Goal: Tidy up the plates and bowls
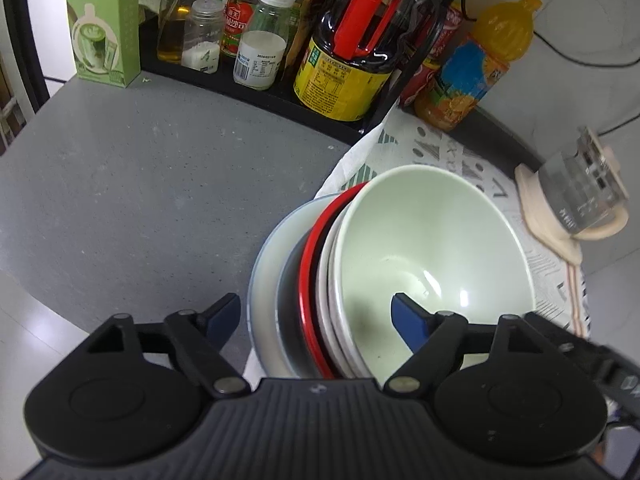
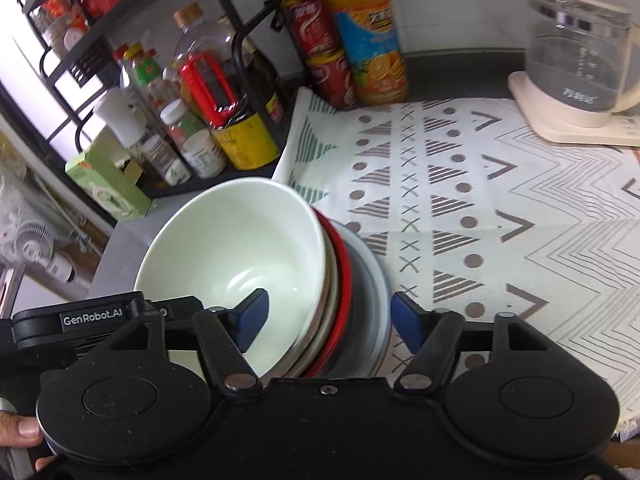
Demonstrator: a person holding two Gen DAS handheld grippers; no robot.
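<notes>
A nested stack stands at the left edge of the patterned cloth. On top is a pale green bowl, then white bowls, a red-rimmed black bowl and a grey-blue plate. My left gripper is open and straddles the stack's left rims, one pad inside the green bowl and one outside the plate with a small gap. My right gripper is open and straddles the opposite rims the same way. Neither gripper's pads visibly press on anything.
A black rack with bottles and jars stands behind, a green carton at its left. An orange juice bottle and red cans are beside it. A glass kettle sits on a cream base at the right. Grey counter lies to the left.
</notes>
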